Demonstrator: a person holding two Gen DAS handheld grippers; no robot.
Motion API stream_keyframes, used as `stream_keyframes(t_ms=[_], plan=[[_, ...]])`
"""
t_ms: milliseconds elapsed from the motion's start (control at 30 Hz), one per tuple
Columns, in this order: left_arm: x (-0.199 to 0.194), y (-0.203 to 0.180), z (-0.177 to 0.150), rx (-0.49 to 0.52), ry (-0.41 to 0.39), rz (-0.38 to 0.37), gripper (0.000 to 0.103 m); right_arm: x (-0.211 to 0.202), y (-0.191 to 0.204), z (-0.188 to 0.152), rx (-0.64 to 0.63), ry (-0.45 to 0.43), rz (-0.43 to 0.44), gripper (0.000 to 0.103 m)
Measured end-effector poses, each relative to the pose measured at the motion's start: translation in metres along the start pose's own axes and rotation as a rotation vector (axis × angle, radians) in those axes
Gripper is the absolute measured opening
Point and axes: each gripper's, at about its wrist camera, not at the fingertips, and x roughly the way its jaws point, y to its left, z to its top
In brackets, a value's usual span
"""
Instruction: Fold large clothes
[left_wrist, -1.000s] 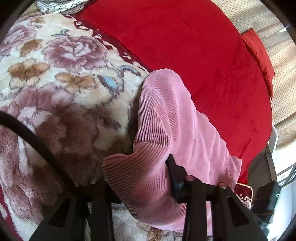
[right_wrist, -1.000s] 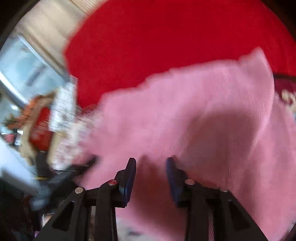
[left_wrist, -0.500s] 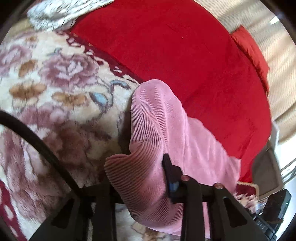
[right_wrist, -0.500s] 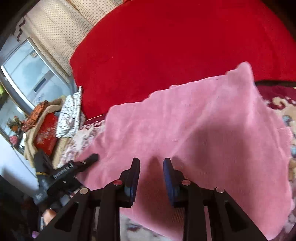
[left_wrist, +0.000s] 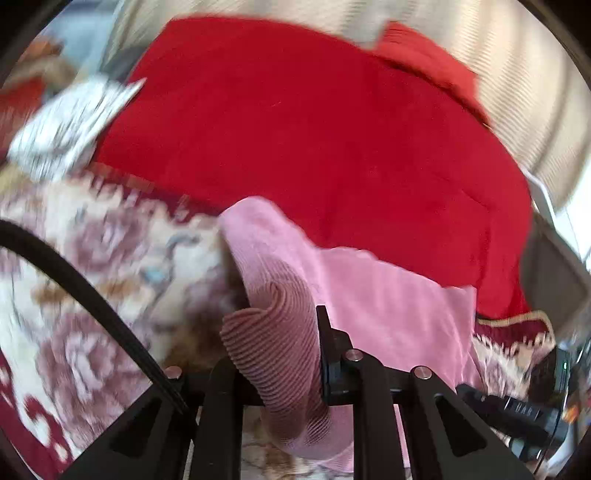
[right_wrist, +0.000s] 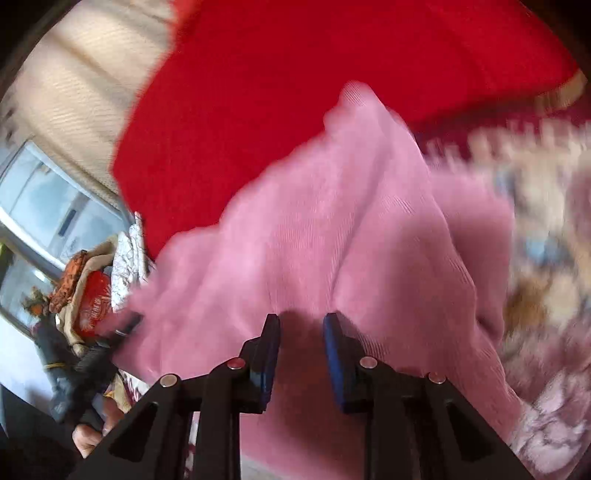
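A pink ribbed garment (left_wrist: 369, 295) lies across a floral rug and the edge of a red blanket. My left gripper (left_wrist: 280, 350) is shut on a bunched fold of the pink garment and holds it up; the cloth hides the left finger. In the right wrist view the same pink garment (right_wrist: 332, 229) fills the middle. My right gripper (right_wrist: 301, 328) hovers just above it with its blue-padded jaws apart and nothing between them.
A floral rug (left_wrist: 92, 277) covers the left side and a red blanket (left_wrist: 314, 129) lies behind. A white patterned cloth (left_wrist: 66, 122) sits at the far left. A window (right_wrist: 44, 199) and cluttered items (right_wrist: 85, 295) stand at the left. A black cable (left_wrist: 74, 288) crosses the rug.
Both views have tilted upward and blurred with motion. My left gripper has lifted its fold of the pink garment. My right gripper's jaws have opened a little wider above the cloth.
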Motion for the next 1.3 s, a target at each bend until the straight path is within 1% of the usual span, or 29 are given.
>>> stream_keyframes(t_ms=[33,133,167,267,367,400,433,467,500,533,567,600,633,667,700,733,767,833,900,933,1033,1100,1133,1167,1200,1233,1267,1300], plan=[[-0.005,-0.016,0.001,0.06,-0.01,-0.01,0.016,-0.006,-0.009,0.0,0.029,-0.02,0.052,0.025],[-0.014,-0.063,-0.002,0.209,-0.023,-0.042,0.013,-0.021,-0.021,0.003,0.057,-0.032,0.106,0.027],[-0.016,-0.086,-0.006,0.277,-0.02,-0.058,0.013,-0.027,-0.028,0.003,0.08,-0.044,0.129,0.027],[-0.01,-0.138,-0.026,0.419,0.016,-0.1,0.013,-0.036,-0.047,0.003,0.146,-0.061,0.197,0.029],[0.01,-0.17,-0.056,0.505,0.091,-0.141,0.013,-0.057,-0.074,0.001,0.228,-0.108,0.295,0.029],[0.021,-0.178,-0.069,0.545,0.125,-0.139,0.013,-0.063,-0.081,0.0,0.251,-0.124,0.321,0.029],[0.03,-0.18,-0.079,0.563,0.145,-0.129,0.013,-0.068,-0.087,0.0,0.269,-0.135,0.339,0.029],[0.038,-0.176,-0.085,0.548,0.149,-0.116,0.013,-0.072,-0.091,0.001,0.278,-0.137,0.347,0.03],[0.038,-0.171,-0.085,0.519,0.138,-0.13,0.013,-0.07,-0.087,0.002,0.277,-0.134,0.351,0.031],[0.035,-0.168,-0.083,0.497,0.133,-0.15,0.013,-0.07,-0.085,0.004,0.269,-0.126,0.359,0.04],[0.032,-0.163,-0.079,0.468,0.141,-0.172,0.013,-0.072,-0.081,0.006,0.258,-0.12,0.362,0.069],[0.031,-0.16,-0.076,0.458,0.151,-0.18,0.013,-0.073,-0.076,0.009,0.246,-0.118,0.363,0.083],[0.03,-0.159,-0.075,0.462,0.159,-0.185,0.013,-0.075,-0.071,0.012,0.234,-0.132,0.368,0.091],[0.029,-0.16,-0.074,0.471,0.162,-0.188,0.013,-0.083,-0.066,0.015,0.217,-0.15,0.383,0.091],[0.029,-0.158,-0.075,0.475,0.164,-0.191,0.013,-0.08,-0.056,0.021,0.199,-0.147,0.406,0.09],[0.029,-0.158,-0.075,0.473,0.163,-0.196,0.013,-0.082,-0.054,0.027,0.194,-0.137,0.419,0.09],[0.028,-0.158,-0.075,0.469,0.159,-0.203,0.013,-0.076,-0.045,0.03,0.187,-0.12,0.427,0.09],[0.028,-0.153,-0.075,0.46,0.149,-0.213,0.013,-0.058,-0.026,0.043,0.165,-0.057,0.425,0.09],[0.028,-0.154,-0.077,0.452,0.139,-0.224,0.013,-0.044,-0.015,0.053,0.153,-0.03,0.394,0.09],[0.027,-0.152,-0.076,0.447,0.135,-0.231,0.013,-0.032,-0.009,0.059,0.148,-0.001,0.373,0.09],[0.019,-0.14,-0.074,0.425,0.12,-0.257,0.013,0.0,0.006,0.067,0.121,0.076,0.355,0.089],[0.015,-0.134,-0.074,0.411,0.109,-0.277,0.014,0.02,0.019,0.071,0.092,0.112,0.307,0.089],[0.014,-0.13,-0.073,0.404,0.104,-0.287,0.014,0.031,0.024,0.072,0.09,0.134,0.31,0.086],[0.013,-0.128,-0.073,0.399,0.099,-0.296,0.016,0.042,0.031,0.07,0.08,0.166,0.324,0.08],[0.011,-0.125,-0.073,0.393,0.094,-0.305,0.016,0.05,0.037,0.069,0.06,0.191,0.318,0.076],[0.008,-0.122,-0.073,0.389,0.093,-0.314,0.02,0.062,0.045,0.067,0.027,0.219,0.29,0.064],[-0.002,-0.113,-0.071,0.39,0.092,-0.322,0.027,0.072,0.049,0.066,-0.003,0.242,0.248,0.044],[-0.01,-0.106,-0.07,0.395,0.096,-0.34,0.03,0.083,0.048,0.062,-0.023,0.265,0.193,0.038]])
